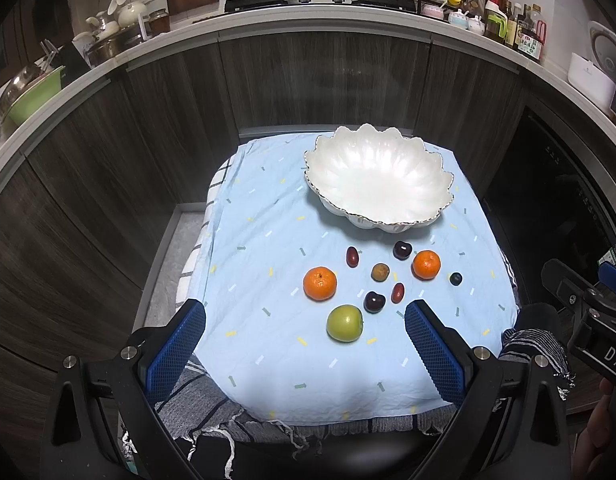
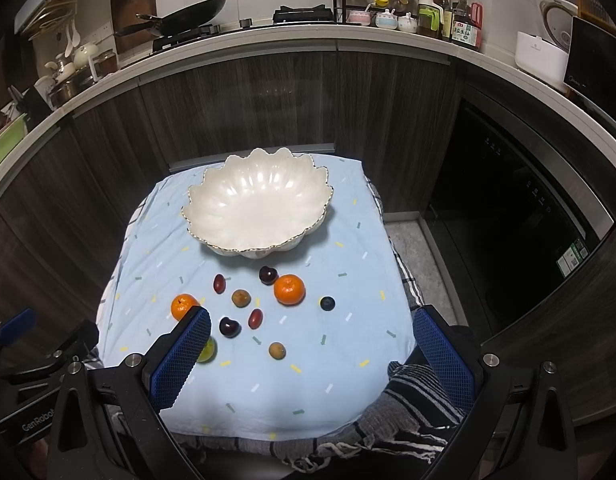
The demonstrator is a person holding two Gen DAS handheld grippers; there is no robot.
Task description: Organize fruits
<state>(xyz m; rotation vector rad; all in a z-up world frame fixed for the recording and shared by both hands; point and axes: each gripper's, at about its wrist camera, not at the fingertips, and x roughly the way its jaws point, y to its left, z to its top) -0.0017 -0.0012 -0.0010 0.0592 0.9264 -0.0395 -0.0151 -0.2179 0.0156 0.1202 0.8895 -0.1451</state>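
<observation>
A white scalloped bowl (image 1: 378,184) (image 2: 258,208) stands empty at the back of a light blue cloth (image 1: 268,248) (image 2: 348,248). In front of it lie two mandarins (image 1: 320,283) (image 1: 426,265), a green apple (image 1: 345,323), dark cherries (image 1: 402,250) (image 1: 374,302), red grapes (image 1: 352,256), brown longans (image 1: 380,272) (image 2: 277,350) and a blueberry (image 1: 455,279) (image 2: 327,303). My left gripper (image 1: 306,320) is open and empty above the front of the cloth, just above the apple. My right gripper (image 2: 312,332) is open and empty, its left finger covering part of the apple (image 2: 207,351).
The cloth covers a small table over a striped grey towel (image 1: 212,412). Dark wood cabinets and a counter (image 1: 308,28) with a wok, pots and bottles curve behind. A dark oven door (image 2: 520,216) is on the right.
</observation>
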